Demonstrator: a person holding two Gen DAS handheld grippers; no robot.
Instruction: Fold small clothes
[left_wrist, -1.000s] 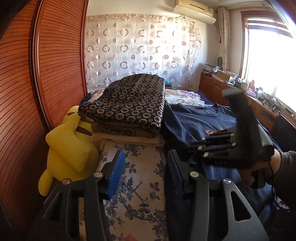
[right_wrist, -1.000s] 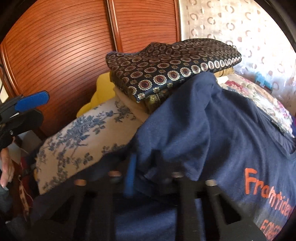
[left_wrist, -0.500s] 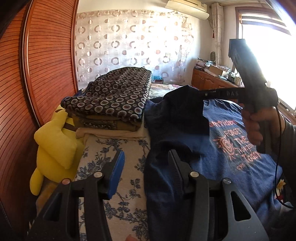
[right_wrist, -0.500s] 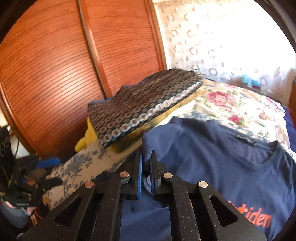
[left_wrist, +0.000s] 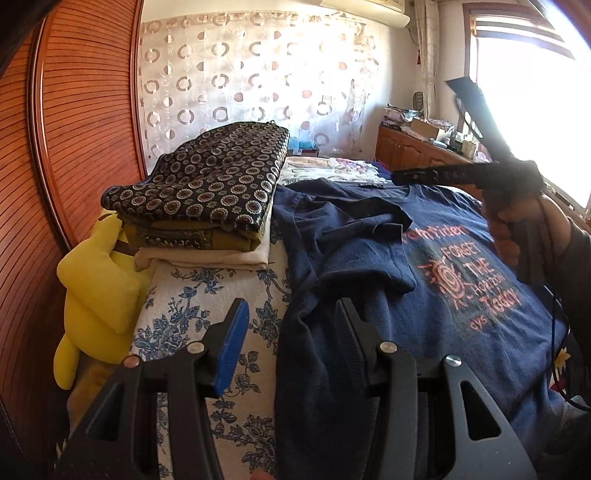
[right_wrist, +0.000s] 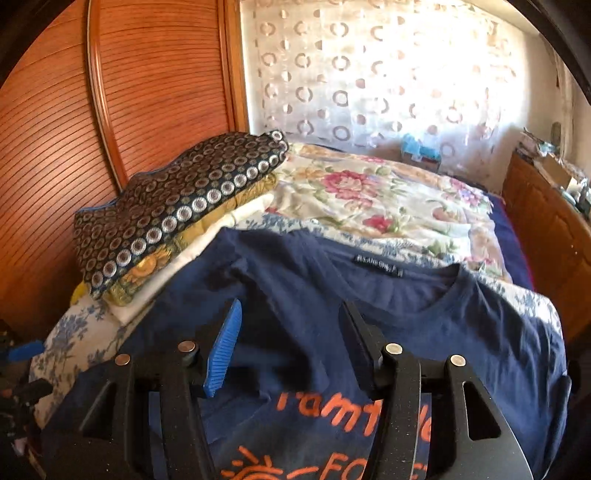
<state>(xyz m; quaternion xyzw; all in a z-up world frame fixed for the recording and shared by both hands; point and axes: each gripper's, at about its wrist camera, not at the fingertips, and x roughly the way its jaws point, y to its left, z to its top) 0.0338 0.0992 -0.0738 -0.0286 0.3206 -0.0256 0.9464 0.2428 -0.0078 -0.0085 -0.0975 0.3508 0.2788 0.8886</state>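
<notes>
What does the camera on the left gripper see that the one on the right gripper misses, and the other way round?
Only the left wrist view shows the yellow plush toy beside the bed, the window, and the hand holding the right gripper, whose empty jaws are opening.

Only the right wrist view shows the collar label and most of the floral quilt.

Both show the navy T-shirt, the stack of folded fabric and the curtain.
</notes>
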